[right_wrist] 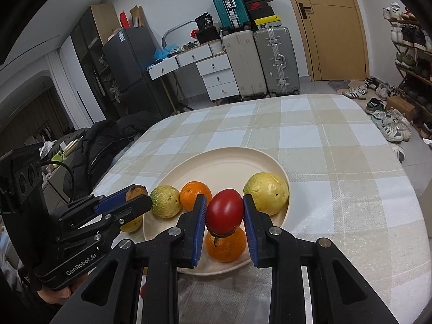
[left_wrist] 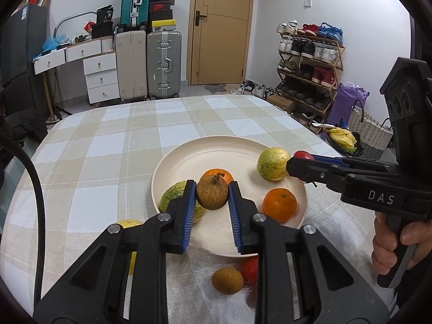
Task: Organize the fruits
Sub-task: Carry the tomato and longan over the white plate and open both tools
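My left gripper (left_wrist: 212, 193) is shut on a brown rough-skinned fruit (left_wrist: 212, 192) and holds it over the near part of the cream plate (left_wrist: 189, 159). My right gripper (right_wrist: 224, 213) is shut on a red tomato (right_wrist: 224, 212) above an orange (right_wrist: 226, 245) on the plate (right_wrist: 229, 162). On the plate lie two oranges (left_wrist: 279, 203), a yellow-green fruit (left_wrist: 272, 163) and a green mottled fruit (left_wrist: 172, 195). The left gripper also shows in the right wrist view (right_wrist: 135, 199), the right gripper in the left wrist view (left_wrist: 299, 162).
On the checked tablecloth (left_wrist: 108, 140) in front of the plate lie a small brown fruit (left_wrist: 227, 280), a red tomato (left_wrist: 249, 270) and a yellow fruit (left_wrist: 129, 224). Suitcases, drawers and a shoe rack stand behind the table.
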